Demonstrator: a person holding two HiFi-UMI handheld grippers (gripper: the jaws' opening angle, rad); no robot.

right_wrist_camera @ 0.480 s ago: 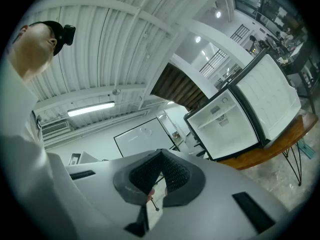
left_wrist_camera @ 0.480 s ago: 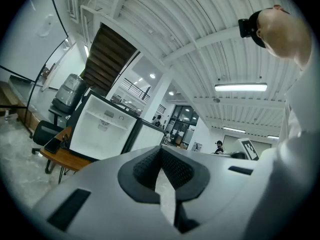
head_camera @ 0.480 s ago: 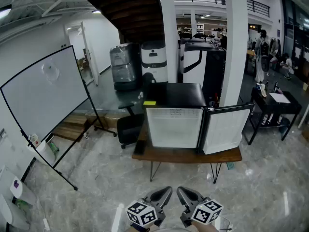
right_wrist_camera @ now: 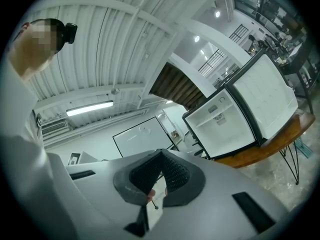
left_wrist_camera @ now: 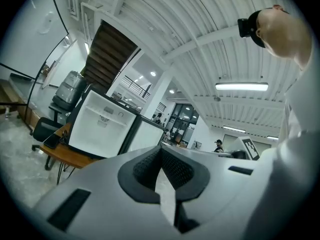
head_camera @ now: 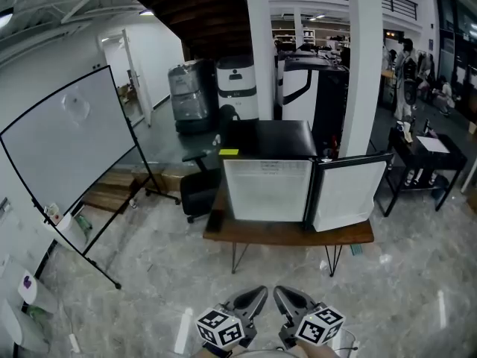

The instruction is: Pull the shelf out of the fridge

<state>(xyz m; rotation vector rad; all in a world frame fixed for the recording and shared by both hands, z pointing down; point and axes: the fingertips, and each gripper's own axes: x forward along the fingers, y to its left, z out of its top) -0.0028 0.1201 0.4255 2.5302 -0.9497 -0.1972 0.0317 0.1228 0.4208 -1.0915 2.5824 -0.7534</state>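
Observation:
A small white fridge (head_camera: 267, 189) stands on a wooden table (head_camera: 291, 234) several steps ahead, with its door (head_camera: 346, 194) swung open to the right. Its white inside faces me, and a thin shelf (right_wrist_camera: 220, 115) crosses the upper part. The fridge (left_wrist_camera: 102, 126) also shows far off in the left gripper view. My left gripper (head_camera: 252, 298) and right gripper (head_camera: 286, 298) are held side by side low near my body, far from the fridge. Both are shut with nothing between the pads (left_wrist_camera: 161, 153) (right_wrist_camera: 160, 158).
A whiteboard on a wheeled stand (head_camera: 67, 148) leans at the left. A black office chair (head_camera: 197, 194) sits by the table's left end. A white pillar (head_camera: 365, 66) rises behind the fridge door, and a black side table (head_camera: 425, 162) stands at the right. Marble floor lies between me and the table.
The fridge and table have shifted slightly up in the head view. Both grippers stay shut in the same spot.

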